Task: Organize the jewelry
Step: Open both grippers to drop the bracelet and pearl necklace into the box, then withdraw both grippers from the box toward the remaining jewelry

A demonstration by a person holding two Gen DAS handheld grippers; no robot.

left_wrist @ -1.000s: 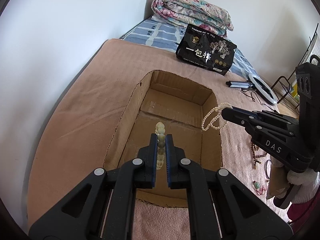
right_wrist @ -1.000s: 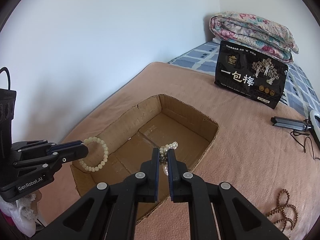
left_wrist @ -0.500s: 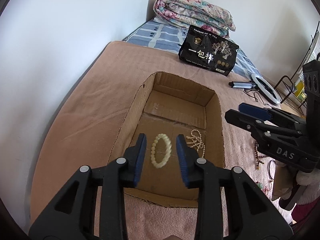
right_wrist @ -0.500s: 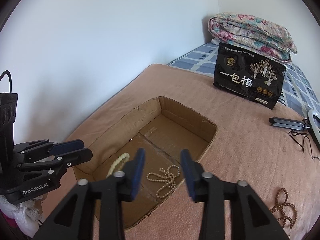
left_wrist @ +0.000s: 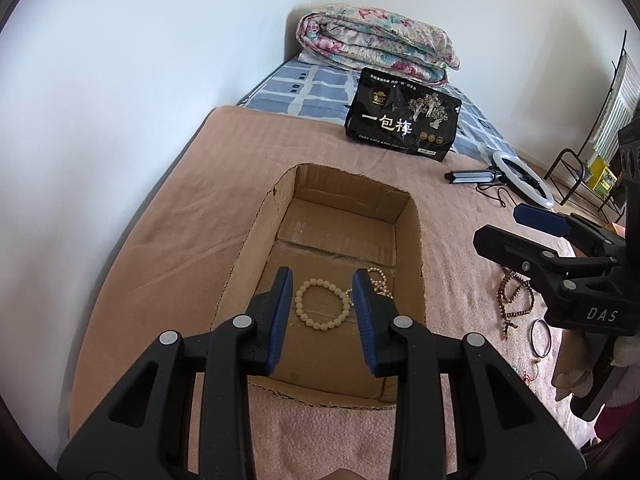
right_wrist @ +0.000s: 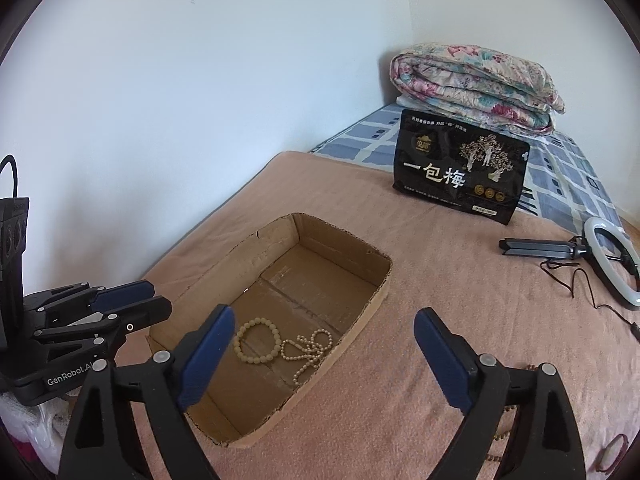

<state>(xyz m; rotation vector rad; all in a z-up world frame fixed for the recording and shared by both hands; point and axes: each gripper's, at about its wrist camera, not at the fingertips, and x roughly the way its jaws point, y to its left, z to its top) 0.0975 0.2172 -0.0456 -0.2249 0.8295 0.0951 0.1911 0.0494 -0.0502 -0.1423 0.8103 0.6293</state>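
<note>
Leftmost of all, beyond the left wall of the cardboard box (left_wrist: 244, 248), the pink blanket (left_wrist: 160, 240) runs bare up to the white wall. Above the box's near end hangs the left gripper (left_wrist: 320, 300), its blue pads parted a modest way with nothing pinched between them. The cream bead bracelet (left_wrist: 322, 304) shows through that gap but lies loose on the box floor, close to the near wall. Touching the bracelet's right side, also on the box floor, is the pearl necklace (right_wrist: 306, 354), heaped in small loops.

Past the box's far end a black snack bag (left_wrist: 404, 124) stands upright, with a folded floral quilt (left_wrist: 376, 46) behind it.

Right of the box, the right gripper (right_wrist: 320, 356) is held over the blanket by the box's right wall; its jaws are opening, already spread wide, and they carry nothing. Farther right of the box, on the blanket, lie a brown bead string (left_wrist: 514, 300), a thin dark bangle (left_wrist: 540, 338), and, toward the far side, a white ring light (left_wrist: 524, 180) with its folded stand.
</note>
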